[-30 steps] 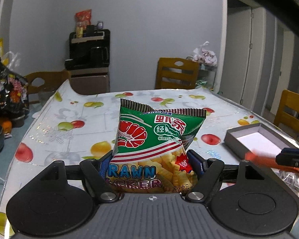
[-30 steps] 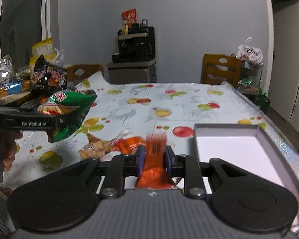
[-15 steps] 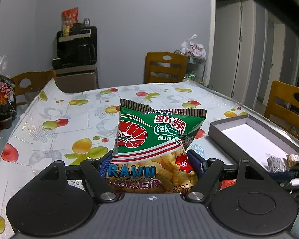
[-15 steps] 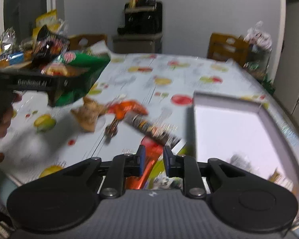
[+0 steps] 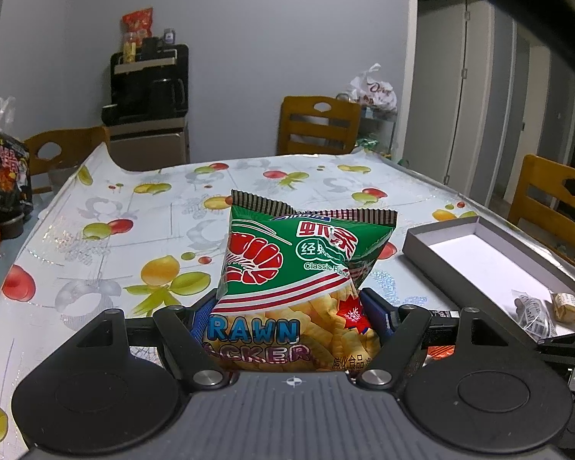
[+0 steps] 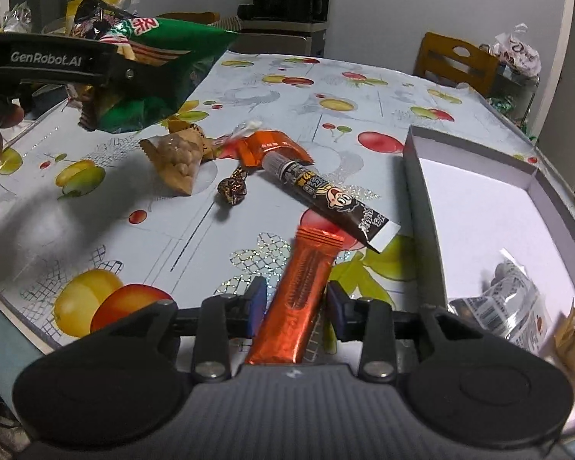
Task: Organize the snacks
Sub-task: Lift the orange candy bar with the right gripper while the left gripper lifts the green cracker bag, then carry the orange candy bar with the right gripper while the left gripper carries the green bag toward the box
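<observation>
My left gripper (image 5: 293, 306) is shut on a green prawn cracker bag (image 5: 303, 276) and holds it above the table; the bag also shows in the right wrist view (image 6: 165, 61). In the right wrist view an orange wrapped bar (image 6: 303, 291) lies between my right gripper (image 6: 293, 295) jaws, which stand apart from its sides. The grey box (image 6: 479, 199) sits at the right with small packets (image 6: 506, 303) inside; it also shows in the left wrist view (image 5: 475, 245). A black stick snack (image 6: 326, 195), an orange packet (image 6: 268, 147), a nut pouch (image 6: 178, 159) and a wrapped candy (image 6: 232, 188) lie on the table.
The fruit-print tablecloth (image 5: 134, 207) covers the table. Wooden chairs (image 5: 318, 124) stand at the far and right sides. Snack bags (image 5: 4, 168) are piled at the far left. A black machine on a cabinet (image 5: 147, 88) stands by the wall.
My right gripper tilted down toward the table and its jaws opened around the orange bar, which now lies on the cloth. My left gripper swung right, still holding the bag.
</observation>
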{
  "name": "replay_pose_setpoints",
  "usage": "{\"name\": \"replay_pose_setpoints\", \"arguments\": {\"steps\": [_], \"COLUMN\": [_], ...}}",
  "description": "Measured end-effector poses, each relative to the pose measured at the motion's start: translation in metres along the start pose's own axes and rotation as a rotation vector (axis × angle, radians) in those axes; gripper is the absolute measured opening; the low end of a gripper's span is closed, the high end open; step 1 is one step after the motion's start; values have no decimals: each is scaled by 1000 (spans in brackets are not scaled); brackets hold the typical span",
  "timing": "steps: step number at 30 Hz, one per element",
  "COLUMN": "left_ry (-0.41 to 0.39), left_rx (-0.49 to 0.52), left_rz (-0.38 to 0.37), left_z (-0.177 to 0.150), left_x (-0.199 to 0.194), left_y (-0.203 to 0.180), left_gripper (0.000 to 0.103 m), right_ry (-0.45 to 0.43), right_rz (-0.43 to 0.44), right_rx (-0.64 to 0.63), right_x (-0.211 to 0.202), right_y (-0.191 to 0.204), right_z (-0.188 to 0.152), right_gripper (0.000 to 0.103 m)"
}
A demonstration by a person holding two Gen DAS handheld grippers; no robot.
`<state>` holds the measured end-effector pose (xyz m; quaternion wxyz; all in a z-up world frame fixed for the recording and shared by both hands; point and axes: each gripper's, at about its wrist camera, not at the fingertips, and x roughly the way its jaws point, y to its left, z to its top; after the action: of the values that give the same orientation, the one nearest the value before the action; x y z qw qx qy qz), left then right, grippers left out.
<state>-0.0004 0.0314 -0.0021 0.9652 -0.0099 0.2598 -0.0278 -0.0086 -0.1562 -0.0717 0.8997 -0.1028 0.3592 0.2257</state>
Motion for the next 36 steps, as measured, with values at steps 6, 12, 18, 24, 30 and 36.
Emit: {"name": "replay_pose_setpoints", "arguments": {"steps": [6, 12, 18, 24, 30, 36], "left_ry": [-1, -7, -8, -7, -11, -13], "left_rx": [-3, 1, 18, 48, 74, 99], "left_rz": [-5, -7, -18, -39, -70, -107], "left_z": [-2, -1, 1, 6, 12, 18], "left_x": [-2, -3, -3, 2, 9, 18], "left_y": [1, 0, -9, -23, -41, -61], "left_gripper": [75, 75, 75, 75, 75, 75], "right_ry": [-5, -79, -180, -274, -334, -383], "right_rz": [8, 22, 11, -10, -57, -141], "right_rx": [22, 59, 97, 128, 154, 184], "right_x": [1, -18, -51, -89, -120, -144], "right_y": [-2, -8, -24, -44, -68, -97], "right_z": [2, 12, 25, 36, 38, 37], "right_gripper": [21, 21, 21, 21, 21, 21]}}
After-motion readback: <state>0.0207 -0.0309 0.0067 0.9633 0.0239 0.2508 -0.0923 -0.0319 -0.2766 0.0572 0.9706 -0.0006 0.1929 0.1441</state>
